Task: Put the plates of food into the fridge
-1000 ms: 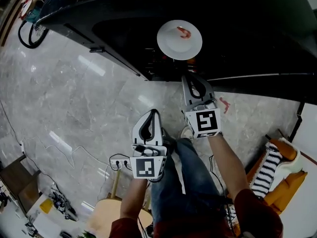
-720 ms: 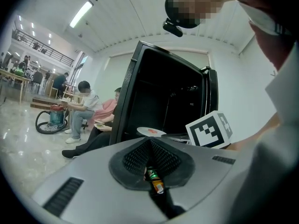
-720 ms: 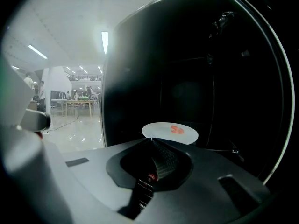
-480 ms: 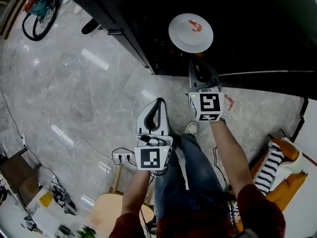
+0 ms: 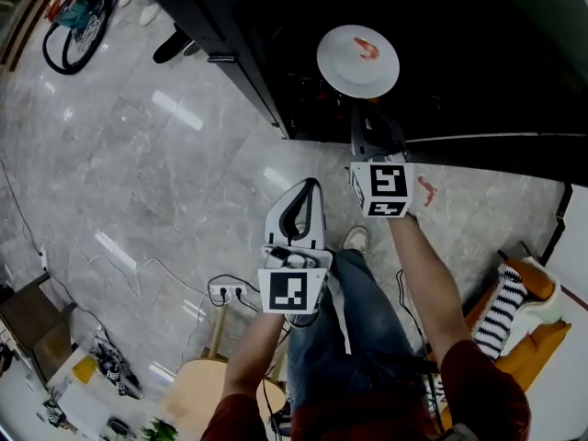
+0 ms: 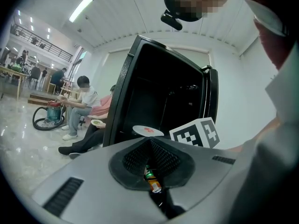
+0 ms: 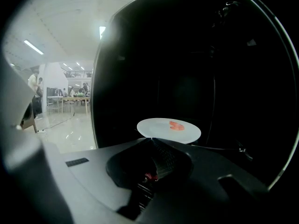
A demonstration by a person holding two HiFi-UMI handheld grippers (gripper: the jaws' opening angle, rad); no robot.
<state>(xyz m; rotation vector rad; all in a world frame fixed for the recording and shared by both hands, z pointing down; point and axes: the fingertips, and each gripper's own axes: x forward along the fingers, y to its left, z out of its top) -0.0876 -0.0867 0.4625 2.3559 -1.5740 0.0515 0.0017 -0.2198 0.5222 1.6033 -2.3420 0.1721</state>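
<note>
Only head view shows power strip (image 5: 223, 293); rt fingers (image 5: 369, 141) grip plate (image 5: 354, 70).

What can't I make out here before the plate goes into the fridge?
Fridge shelves: interior too dark in head view and right gripper view.
Red food on the plate: too small to identify in any view.
Space under the plate: hidden by the plate itself, head view.
</note>
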